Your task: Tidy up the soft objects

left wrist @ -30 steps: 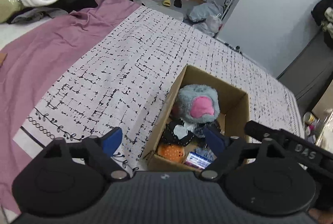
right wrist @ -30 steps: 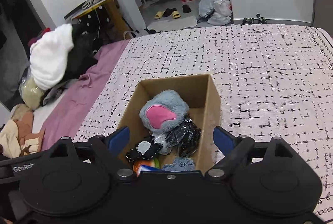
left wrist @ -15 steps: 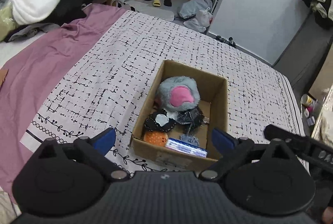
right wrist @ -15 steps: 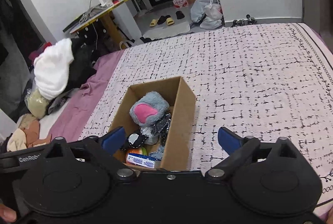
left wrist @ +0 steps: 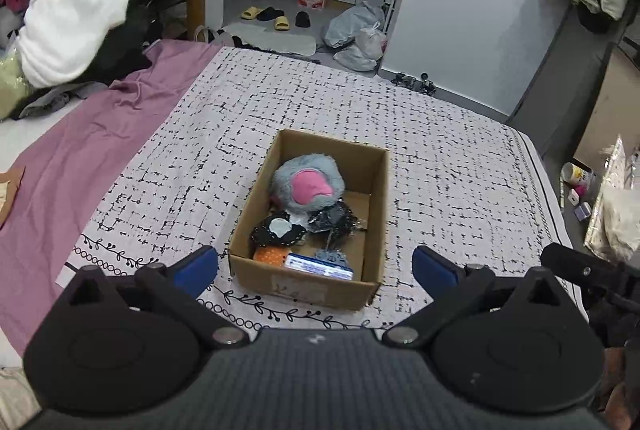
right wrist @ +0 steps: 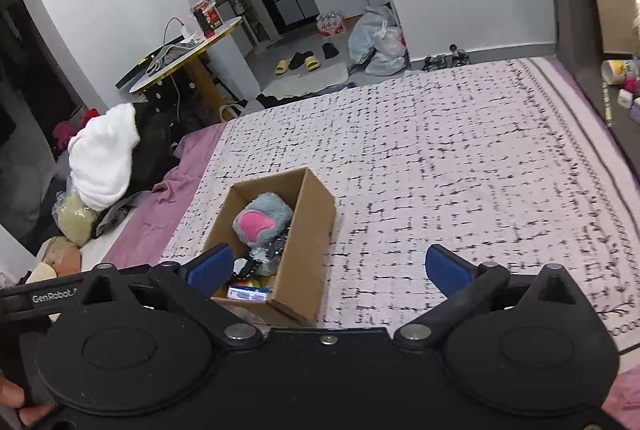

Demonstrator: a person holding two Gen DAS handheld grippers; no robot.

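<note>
A big white bedspread with little black dashes (left wrist: 440, 158) covers the bed, and a purple sheet (left wrist: 72, 166) lies beside it on the left. A second ago the bedspread filled less of the picture. Now far more of it shows in both views, because both cameras are higher and farther back than they were.

An open brown cardboard box (left wrist: 376, 214) sits on the bedspread. Before, it was big and close, partly hidden behind the fingers. Now it looks smaller and the whole box shows in the left view. In the right view it sits to the left, partly behind the left blue pad.

The soft things are inside the box. A fluffy grey toy with a pink patch (left wrist: 308, 184) lies at the far end. In front of it are a black furry piece with a pale middle (left wrist: 278, 230) and a dark crinkly bundle (left wrist: 334, 220). Nearest the front wall are an orange spotted thing (left wrist: 270, 255) and a blue and white flat packet (left wrist: 320, 266). They lie in the same places as before.

The left gripper (left wrist: 314, 266) has its blue pads (left wrist: 198, 268) spread wide, wider than a second ago, and its jaws are opening. The box shows between them, but they touch nothing. The right gripper (right wrist: 328, 268) is also opening, wider than before, and holds nothing.
</note>
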